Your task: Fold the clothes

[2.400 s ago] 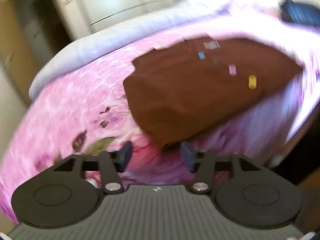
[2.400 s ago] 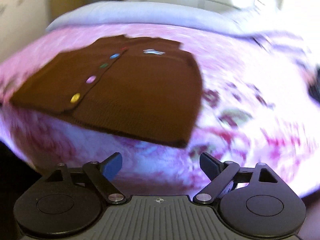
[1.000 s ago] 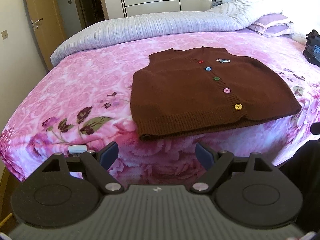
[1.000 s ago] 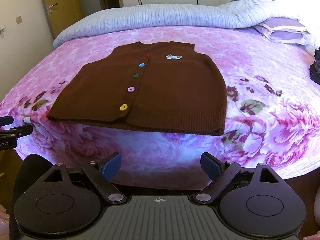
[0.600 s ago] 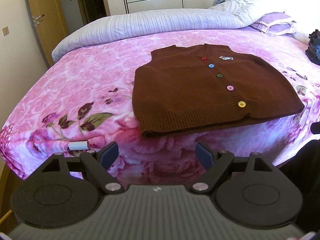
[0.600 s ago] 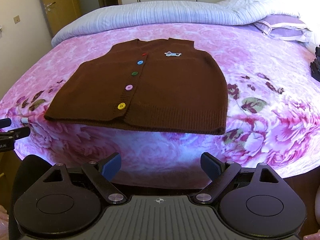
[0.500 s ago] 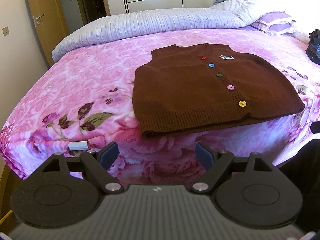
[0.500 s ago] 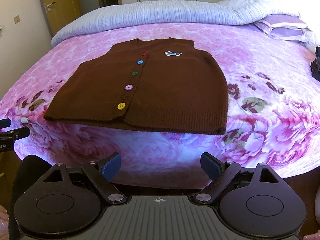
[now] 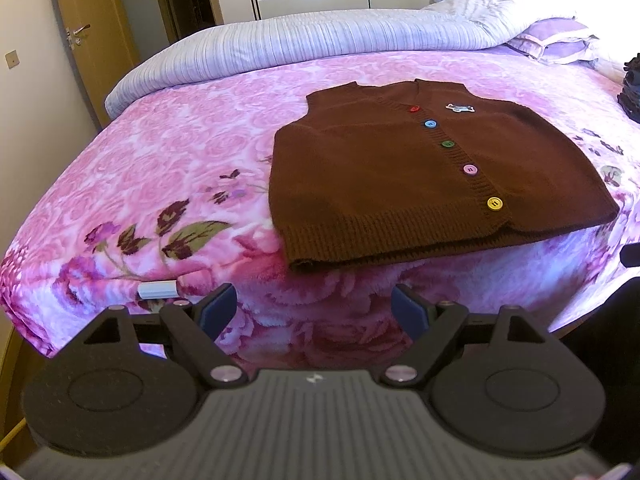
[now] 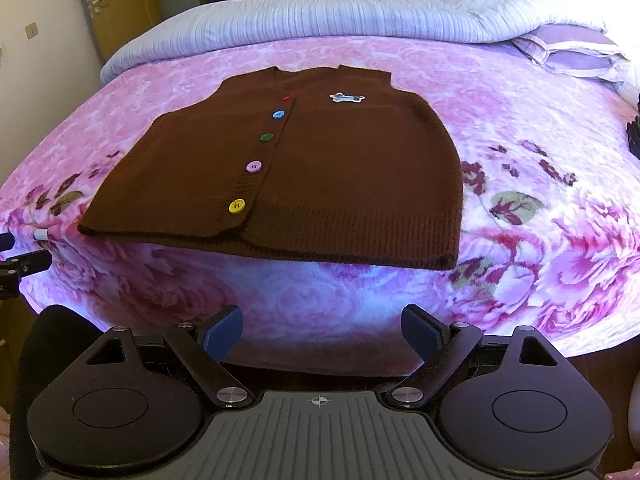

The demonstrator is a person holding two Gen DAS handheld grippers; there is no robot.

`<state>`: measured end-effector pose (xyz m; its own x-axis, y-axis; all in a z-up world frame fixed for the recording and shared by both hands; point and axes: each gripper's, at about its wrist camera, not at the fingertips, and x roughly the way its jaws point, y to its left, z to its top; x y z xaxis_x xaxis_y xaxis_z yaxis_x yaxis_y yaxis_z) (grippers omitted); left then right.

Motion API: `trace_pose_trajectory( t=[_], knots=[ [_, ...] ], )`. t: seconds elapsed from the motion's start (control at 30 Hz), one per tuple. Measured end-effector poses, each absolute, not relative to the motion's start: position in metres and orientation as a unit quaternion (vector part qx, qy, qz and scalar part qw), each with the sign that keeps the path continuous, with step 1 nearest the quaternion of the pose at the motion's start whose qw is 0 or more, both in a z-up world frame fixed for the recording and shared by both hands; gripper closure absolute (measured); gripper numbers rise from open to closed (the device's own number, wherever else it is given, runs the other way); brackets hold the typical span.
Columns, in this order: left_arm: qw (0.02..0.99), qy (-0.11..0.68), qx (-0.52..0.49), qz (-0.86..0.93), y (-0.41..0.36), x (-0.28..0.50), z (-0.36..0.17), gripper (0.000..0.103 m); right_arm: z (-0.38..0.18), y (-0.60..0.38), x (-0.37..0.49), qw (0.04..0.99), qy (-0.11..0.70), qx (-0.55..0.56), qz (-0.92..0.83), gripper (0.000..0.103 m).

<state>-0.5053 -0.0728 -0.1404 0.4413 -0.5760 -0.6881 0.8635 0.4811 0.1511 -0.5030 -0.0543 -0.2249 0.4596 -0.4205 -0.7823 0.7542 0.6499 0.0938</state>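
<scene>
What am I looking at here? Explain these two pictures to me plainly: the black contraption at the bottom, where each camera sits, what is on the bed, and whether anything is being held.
There is no robot. A person holds a two-finger gripper in each hand, and each has a wide-angle camera looking forward along its fingers.

One picture comes from the left gripper, the other from the right gripper. The black shape at the bottom is the tool itself, with blue pads on the fingertips.

On the pink floral bedspread a brown knitted vest lies flat, front up, with five coloured buttons and a small patch. Its hem sits near the edge of the bed. A lilac duvet lies behind it.

Both grippers are open and hold nothing; neither touches the vest.
</scene>
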Motion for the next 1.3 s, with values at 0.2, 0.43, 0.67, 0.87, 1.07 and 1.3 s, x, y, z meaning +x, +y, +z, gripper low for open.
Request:
trace_pose_trajectory(
  t=[0.2,0.43,0.67,0.87,1.07,1.3],
  knots=[
    [0.809,0.289,0.253,-0.444,-0.08,-0.501,-0.143,0.021,-0.227,-0.059,-0.498,0.825,0.383,0.215,-0.356,0.014],
    [0.808,0.288,0.251,-0.449,-0.087,-0.498,-0.143,0.021,-0.229,-0.063,-0.492,0.823,0.388,0.212,-0.356,0.014],
    [0.805,0.278,0.26,-0.455,-0.089,-0.49,-0.148,0.021,-0.222,-0.057,-0.482,0.838,0.38,0.173,-0.352,0.014],
    [0.78,0.181,0.331,-0.499,-0.084,-0.478,-0.156,0.021,-0.212,-0.034,-0.453,0.878,0.358,0.041,-0.316,0.014],
    [0.769,0.147,0.378,-0.494,-0.075,-0.444,-0.166,0.021,-0.232,-0.011,-0.397,0.901,0.369,-0.062,-0.219,0.014],
    [0.746,0.127,0.379,-0.532,-0.068,-0.407,-0.172,0.021,-0.262,0.031,-0.319,0.915,0.362,-0.165,-0.07,0.019]
  ],
)
